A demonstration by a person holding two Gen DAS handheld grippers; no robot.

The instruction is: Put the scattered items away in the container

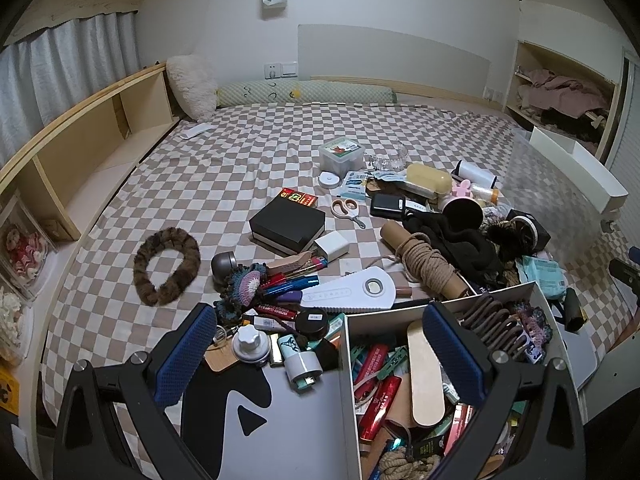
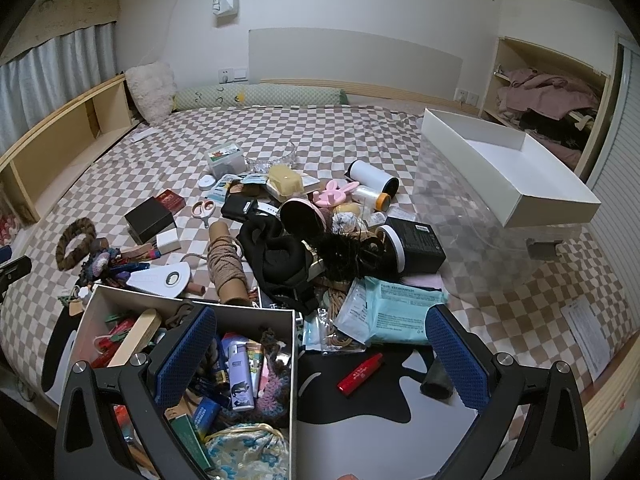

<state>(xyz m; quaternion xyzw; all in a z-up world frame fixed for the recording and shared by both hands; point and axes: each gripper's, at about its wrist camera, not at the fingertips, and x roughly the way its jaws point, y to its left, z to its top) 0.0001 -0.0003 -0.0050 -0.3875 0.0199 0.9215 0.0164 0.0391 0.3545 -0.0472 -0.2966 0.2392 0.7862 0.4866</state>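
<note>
Both grippers' blue-padded fingers (image 1: 185,354) stand wide apart and hold nothing. On the left gripper (image 1: 320,356), 1 pad hangs over the clutter outside the white box (image 1: 347,360) and the other over its contents. That box sits at the near edge of the checkered bed (image 1: 224,148), its long axis running away from the cameras, its near end cut off by the frame. Inside, a wooden paddle (image 1: 425,376) lies lengthwise. The right gripper (image 2: 320,356) straddles the box's right wall above a red tube (image 2: 360,372), which points diagonally up-right on a black-and-white mat (image 2: 360,400). Items deep in the box are hard to make out.
</note>
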